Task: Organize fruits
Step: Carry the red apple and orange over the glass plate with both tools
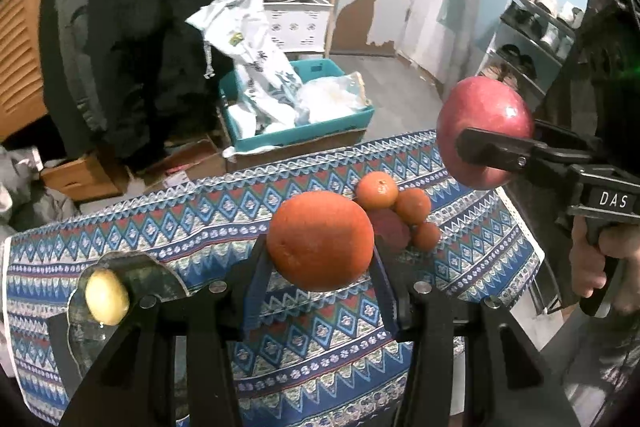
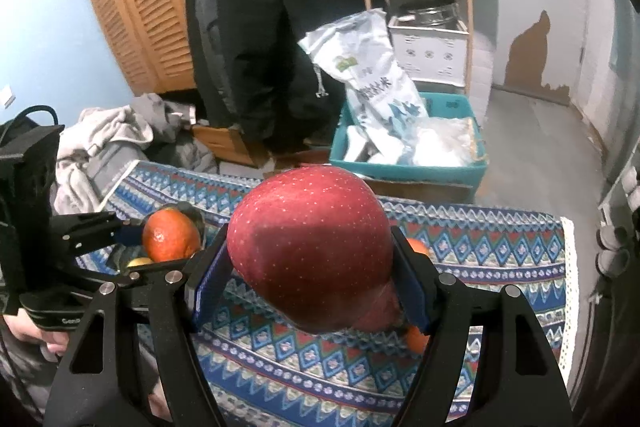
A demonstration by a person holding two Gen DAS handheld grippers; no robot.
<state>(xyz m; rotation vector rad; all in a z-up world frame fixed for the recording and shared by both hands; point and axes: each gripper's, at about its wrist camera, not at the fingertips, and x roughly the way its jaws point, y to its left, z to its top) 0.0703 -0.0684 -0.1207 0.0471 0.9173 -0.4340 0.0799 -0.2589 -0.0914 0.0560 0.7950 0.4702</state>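
My left gripper (image 1: pixel 320 267): raised above the patterned tablecloth (image 1: pixel 200 227), fingers clamping one large orange (image 1: pixel 320 241) between them.
My right gripper (image 2: pixel 310 287): raised over the cloth too, fingers pinching one red apple (image 2: pixel 310 247) at its sides.
Fruit count: three small oranges (image 1: pixel 377 191) and one dark red fruit (image 1: pixel 390 227) clustered on the cloth; one yellow fruit (image 1: pixel 107 299) in the glass dish (image 1: pixel 160 279).

A large round orange (image 1: pixel 320 241) sits between the left gripper's (image 1: pixel 320 267) fingers above the patterned woven tablecloth (image 1: pixel 200 227). Right of it, three small tangerines (image 1: pixel 412 205) lie clustered on the cloth; a glass bowl (image 1: pixel 132 279) holding a yellow fruit (image 1: pixel 106 297) lies left.
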